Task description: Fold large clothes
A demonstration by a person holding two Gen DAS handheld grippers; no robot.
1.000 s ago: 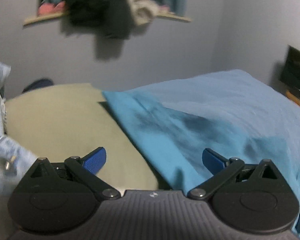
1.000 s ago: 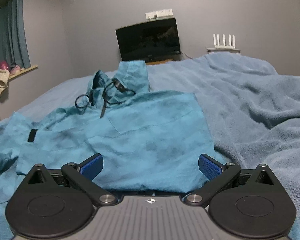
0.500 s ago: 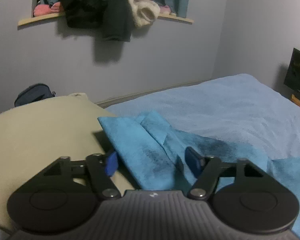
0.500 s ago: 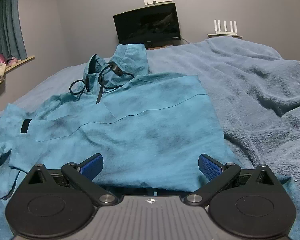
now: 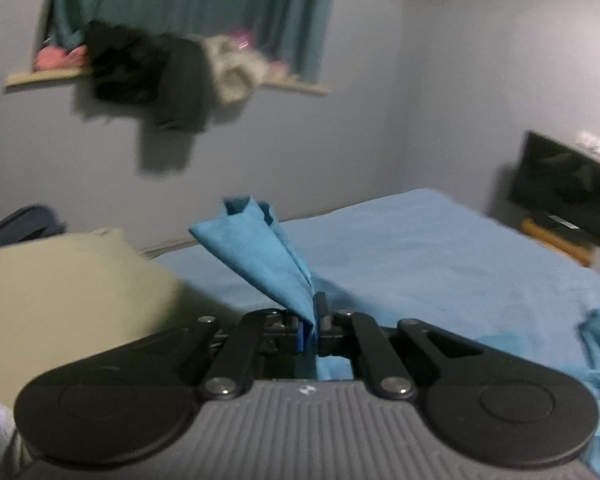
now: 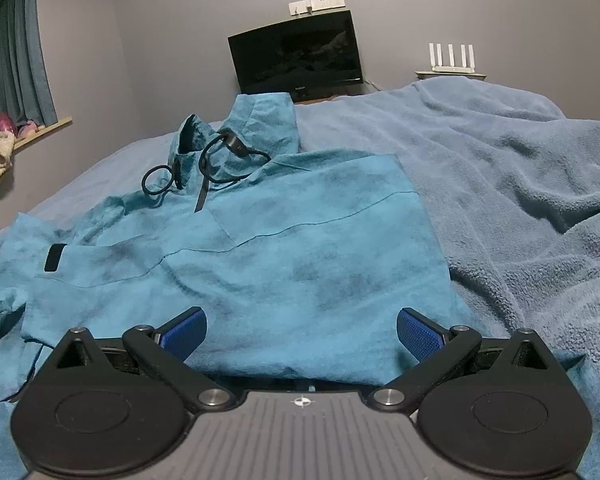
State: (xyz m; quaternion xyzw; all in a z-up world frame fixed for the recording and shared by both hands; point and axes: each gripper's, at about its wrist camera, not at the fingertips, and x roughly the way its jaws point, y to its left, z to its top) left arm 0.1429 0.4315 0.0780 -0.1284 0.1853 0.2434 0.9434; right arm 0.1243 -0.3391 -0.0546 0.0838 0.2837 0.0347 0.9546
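A large teal hooded garment (image 6: 284, 256) lies spread on the bed, hood and black drawcords (image 6: 216, 160) at the far end. My right gripper (image 6: 300, 330) is open, its blue pads low over the garment's near hem. My left gripper (image 5: 310, 320) is shut on a corner of the teal garment (image 5: 260, 248), which sticks up in a pointed fold above the jaws, lifted off the bed.
A light blue blanket (image 6: 520, 200) covers the bed. A beige pillow (image 5: 60, 280) lies at the left. A black monitor (image 6: 296, 60) and a white router (image 6: 450, 60) stand by the far wall. Clothes hang on a window ledge (image 5: 160, 80).
My left gripper closed on the garment's corner and lifted it up off the pillow's edge. My right gripper stayed open and moved slightly closer over the hem.
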